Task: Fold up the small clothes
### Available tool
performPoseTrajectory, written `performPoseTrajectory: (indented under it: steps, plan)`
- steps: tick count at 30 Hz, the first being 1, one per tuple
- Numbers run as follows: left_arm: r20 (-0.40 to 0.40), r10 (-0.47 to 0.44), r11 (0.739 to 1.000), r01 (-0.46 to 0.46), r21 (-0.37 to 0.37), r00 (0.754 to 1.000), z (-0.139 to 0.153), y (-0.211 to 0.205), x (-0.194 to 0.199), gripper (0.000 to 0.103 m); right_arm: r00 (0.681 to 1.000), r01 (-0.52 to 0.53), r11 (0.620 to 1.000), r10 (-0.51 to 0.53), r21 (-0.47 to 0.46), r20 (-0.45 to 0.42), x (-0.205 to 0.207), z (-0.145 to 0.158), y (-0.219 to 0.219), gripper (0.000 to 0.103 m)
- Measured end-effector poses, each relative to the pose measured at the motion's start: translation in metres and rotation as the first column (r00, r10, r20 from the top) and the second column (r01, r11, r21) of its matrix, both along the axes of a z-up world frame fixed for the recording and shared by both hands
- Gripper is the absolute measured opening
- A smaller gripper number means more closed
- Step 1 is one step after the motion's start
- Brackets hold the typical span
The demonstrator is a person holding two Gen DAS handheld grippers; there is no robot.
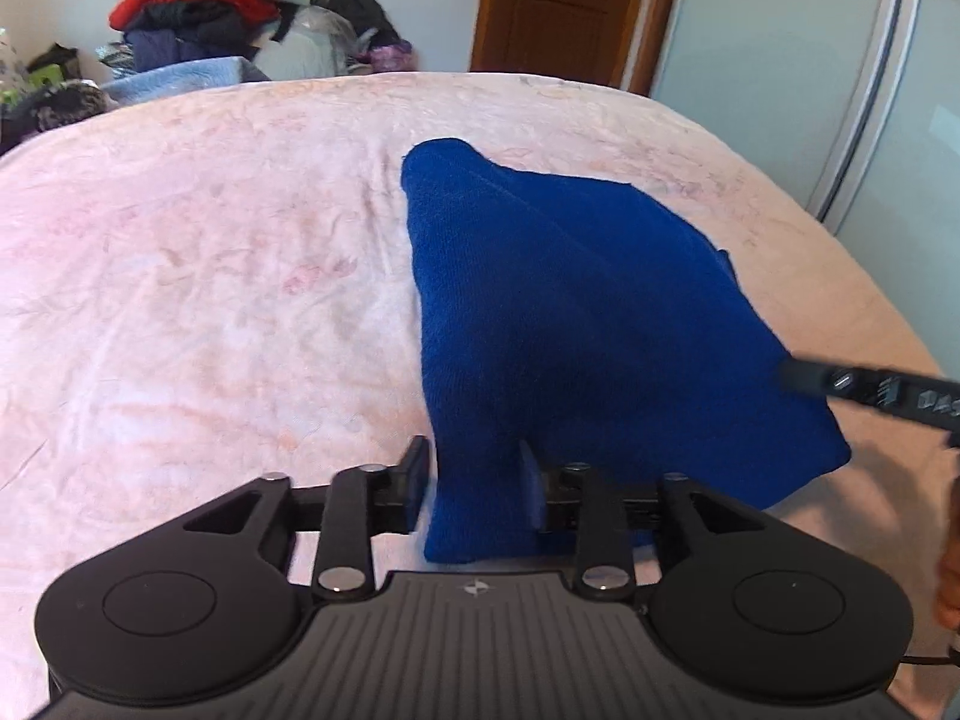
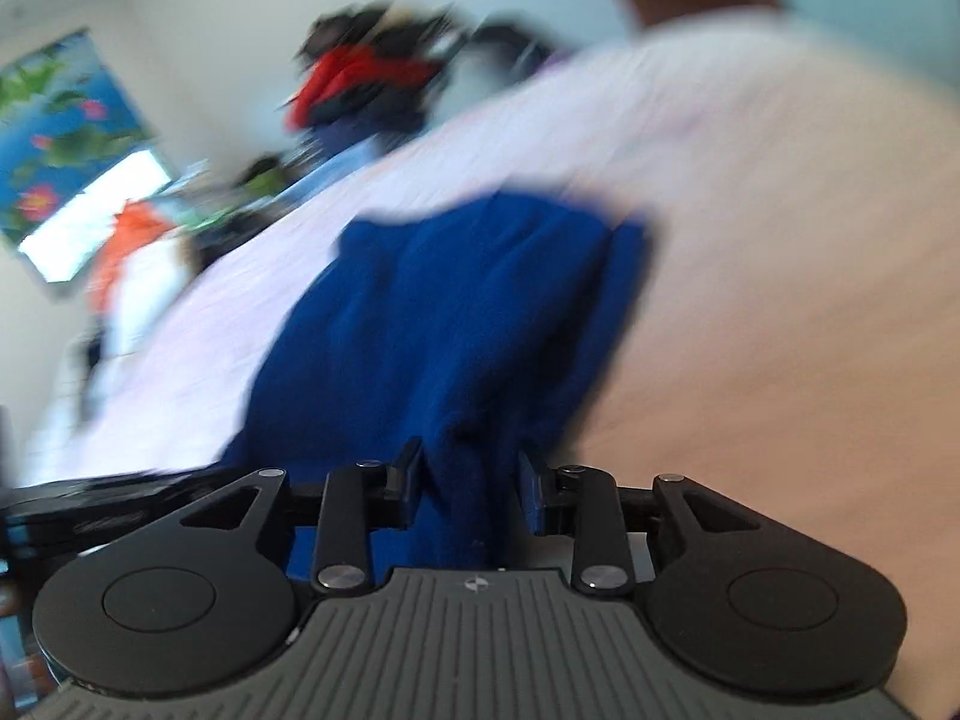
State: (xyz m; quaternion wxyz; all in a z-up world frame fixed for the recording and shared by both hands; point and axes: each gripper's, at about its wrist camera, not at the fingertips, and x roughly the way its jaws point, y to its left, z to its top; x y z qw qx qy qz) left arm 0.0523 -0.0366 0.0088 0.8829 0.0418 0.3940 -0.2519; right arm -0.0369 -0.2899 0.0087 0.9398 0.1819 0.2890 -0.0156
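Over on the left wrist cam, my left gripper (image 1: 474,483) has its fingers narrowed around a near corner of the blue knit garment (image 1: 576,312), which rises off the pink bedspread (image 1: 198,300) toward me. It looks soft, light and floppy, so I'd say corners and edges are the spots to grab. The right gripper (image 1: 798,377) pokes in at the far side edge. Clothes pile (image 1: 198,6) and a wooden door (image 1: 558,0) behind the bed

Right wrist cam is blurry, but the right gripper (image 2: 471,483) is pinched narrow on bunched blue cloth (image 2: 456,324), which droops in folds, so no stiffness at all
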Motion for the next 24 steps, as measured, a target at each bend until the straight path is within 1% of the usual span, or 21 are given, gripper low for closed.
performPoseTrajectory:
  steps: [2,3,4,5,6,7,9,10,12,13,15,16,17,19,20,22,23,24]
  plan:
    - [0.011,0.024,1.000,-0.025,0.019,1.000,0.000,-0.003,-0.008,0.057,0.997,0.047,0.983,-0.035,-0.177,0.072,-0.014,0.014,0.023,0.043]
    - [0.021,0.037,0.999,-0.037,0.032,0.999,0.000,-0.006,-0.012,0.059,0.995,0.036,0.971,-0.013,-0.235,0.100,-0.019,0.018,0.034,0.043]
    - [0.035,0.047,0.998,-0.048,0.045,0.998,0.000,-0.008,-0.015,0.060,0.993,0.001,0.967,0.029,-0.257,0.113,-0.020,0.019,0.040,0.043]
    - [0.049,0.055,0.996,-0.058,0.061,0.997,0.000,-0.010,-0.018,0.060,0.992,-0.051,0.968,0.078,-0.245,0.103,-0.018,0.017,0.045,0.047]
    - [0.060,0.064,0.994,-0.069,0.081,0.996,-0.001,-0.012,-0.021,0.060,0.991,-0.091,0.973,0.110,-0.213,0.076,-0.012,0.012,0.047,0.046]
    - [0.067,0.073,0.992,-0.079,0.098,0.995,-0.001,-0.013,-0.022,0.060,0.992,-0.110,0.978,0.118,-0.177,0.037,-0.004,0.006,0.046,0.046]
    - [0.072,0.087,0.989,-0.095,0.118,0.994,-0.001,-0.014,-0.026,0.060,0.994,-0.103,0.987,0.098,-0.123,-0.044,0.008,-0.009,0.041,0.046]
    - [0.071,0.090,0.988,-0.098,0.122,0.993,-0.001,-0.014,-0.028,0.060,0.995,-0.079,0.991,0.073,-0.107,-0.064,0.011,-0.013,0.039,0.046]
    - [0.083,0.096,0.986,-0.106,0.131,0.992,0.001,-0.013,-0.033,0.060,0.998,-0.054,0.995,0.050,-0.089,-0.045,0.003,-0.011,0.039,0.047]
    - [0.092,0.100,0.984,-0.112,0.137,0.991,0.001,-0.012,-0.035,0.060,0.998,-0.053,0.995,0.051,-0.090,-0.027,-0.002,-0.006,0.041,0.050]
    - [0.098,0.101,0.982,-0.115,0.148,0.990,0.001,-0.013,-0.038,0.061,0.998,-0.058,0.991,0.058,-0.121,-0.007,-0.007,-0.001,0.046,0.061]
    - [0.092,0.105,0.982,-0.118,0.151,0.990,0.000,-0.015,-0.039,0.061,0.998,-0.062,0.987,0.061,-0.146,-0.013,-0.007,-0.003,0.049,0.071]
    - [0.086,0.109,0.981,-0.121,0.151,0.990,0.000,-0.015,-0.039,0.061,0.998,-0.059,0.983,0.055,-0.173,-0.030,-0.006,-0.006,0.050,0.077]
    - [0.074,0.112,0.981,-0.123,0.153,0.991,0.000,-0.014,-0.042,0.061,0.995,-0.037,0.978,0.016,-0.205,-0.102,-0.001,-0.016,0.054,0.077]
    - [0.068,0.115,0.980,-0.124,0.154,0.991,0.000,-0.013,-0.043,0.061,0.993,-0.026,0.981,0.004,-0.191,-0.114,-0.005,-0.019,0.052,0.077]
    - [0.059,0.119,0.980,-0.127,0.153,0.991,0.001,-0.011,-0.045,0.063,0.996,-0.013,0.989,0.000,-0.147,-0.094,-0.013,-0.018,0.050,0.078]
    - [0.053,0.122,0.979,-0.129,0.155,0.991,0.001,-0.009,-0.046,0.067,0.996,-0.011,0.990,-0.002,-0.142,-0.090,-0.017,-0.016,0.050,0.084]
    - [0.050,0.126,0.979,-0.132,0.158,0.991,0.000,-0.009,-0.046,0.068,0.996,-0.008,0.989,-0.005,-0.147,-0.088,-0.020,-0.014,0.052,0.088]
